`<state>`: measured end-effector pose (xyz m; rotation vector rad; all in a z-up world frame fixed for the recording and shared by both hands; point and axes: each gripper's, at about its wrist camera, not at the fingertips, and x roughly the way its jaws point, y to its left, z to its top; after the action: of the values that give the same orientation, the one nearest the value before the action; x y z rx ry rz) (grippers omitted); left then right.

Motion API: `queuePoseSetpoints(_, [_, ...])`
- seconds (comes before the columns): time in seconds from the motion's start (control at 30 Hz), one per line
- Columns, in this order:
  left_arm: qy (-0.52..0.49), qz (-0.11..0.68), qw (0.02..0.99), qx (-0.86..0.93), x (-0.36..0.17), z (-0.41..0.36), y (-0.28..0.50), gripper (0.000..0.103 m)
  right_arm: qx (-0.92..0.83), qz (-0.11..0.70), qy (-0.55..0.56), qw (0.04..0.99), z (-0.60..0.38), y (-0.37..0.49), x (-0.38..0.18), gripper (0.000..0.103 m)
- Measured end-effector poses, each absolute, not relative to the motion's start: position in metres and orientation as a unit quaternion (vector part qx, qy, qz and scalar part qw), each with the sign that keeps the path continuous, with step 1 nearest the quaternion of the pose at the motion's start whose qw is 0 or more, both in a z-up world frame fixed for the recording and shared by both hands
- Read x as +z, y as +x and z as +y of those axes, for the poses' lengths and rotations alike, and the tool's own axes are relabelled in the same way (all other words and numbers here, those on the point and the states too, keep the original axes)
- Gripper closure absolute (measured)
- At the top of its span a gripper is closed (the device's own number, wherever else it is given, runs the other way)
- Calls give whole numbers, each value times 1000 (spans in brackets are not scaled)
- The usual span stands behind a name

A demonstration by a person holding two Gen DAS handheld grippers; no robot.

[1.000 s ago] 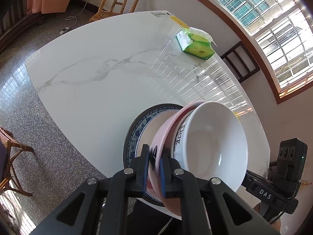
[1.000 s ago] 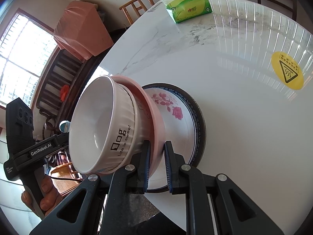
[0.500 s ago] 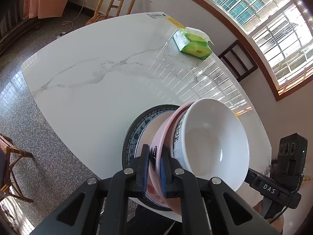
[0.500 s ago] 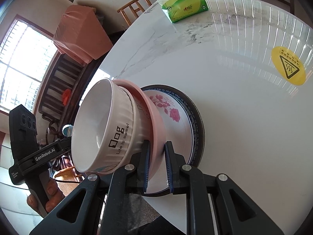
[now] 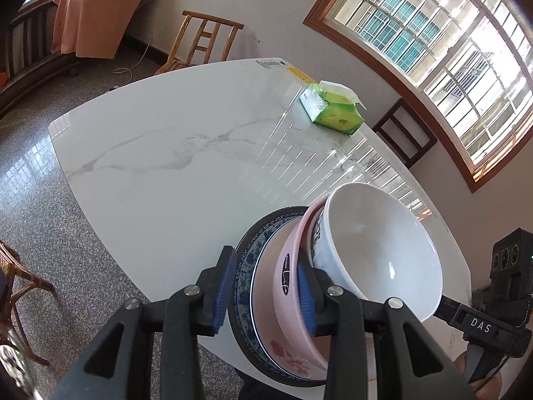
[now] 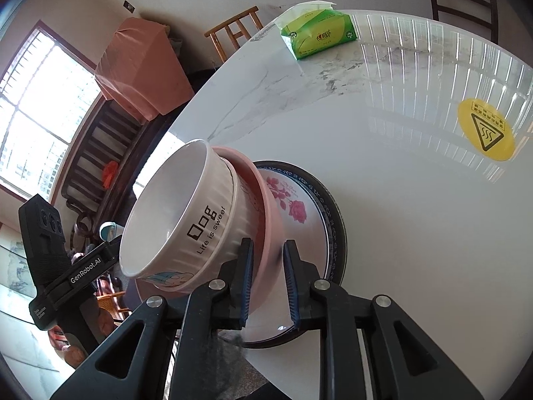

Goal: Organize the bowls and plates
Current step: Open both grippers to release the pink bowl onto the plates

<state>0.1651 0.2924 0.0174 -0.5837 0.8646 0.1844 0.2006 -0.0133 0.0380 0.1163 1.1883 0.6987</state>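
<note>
Left wrist view: the left gripper [image 5: 265, 288] is opening, its pads clear of the pink bowl [image 5: 289, 303] rim between them; the white bowl [image 5: 383, 253] nests inside, over the blue-rimmed plate [image 5: 246, 266] at the table's [image 5: 166, 133] near edge. Only the right wrist view shows the plate's rose and the yellow sticker [image 6: 485, 129]; there the right gripper [image 6: 268, 283] is opening around the pink rim.

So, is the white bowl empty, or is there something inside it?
Empty. The white bowl shows only bare glazed inside in the left wrist view; it sits nested in the pink bowl on the plate.
</note>
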Motion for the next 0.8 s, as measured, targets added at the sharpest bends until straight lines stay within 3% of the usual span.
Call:
queuePoseSetpoints(0.6, [-219,301,921,118,13,279,152,67,312,488,22,815,-12,193,42,73])
queuePoseSetpoints(0.7, [-219,263,931,125,17,281,142,56,311,472,27,824,-16,192,44,71])
queuePoseSetpoints(0.8, [-211,252,934,138,21,282,139,54,311,463,38,829,-20,189,44,68])
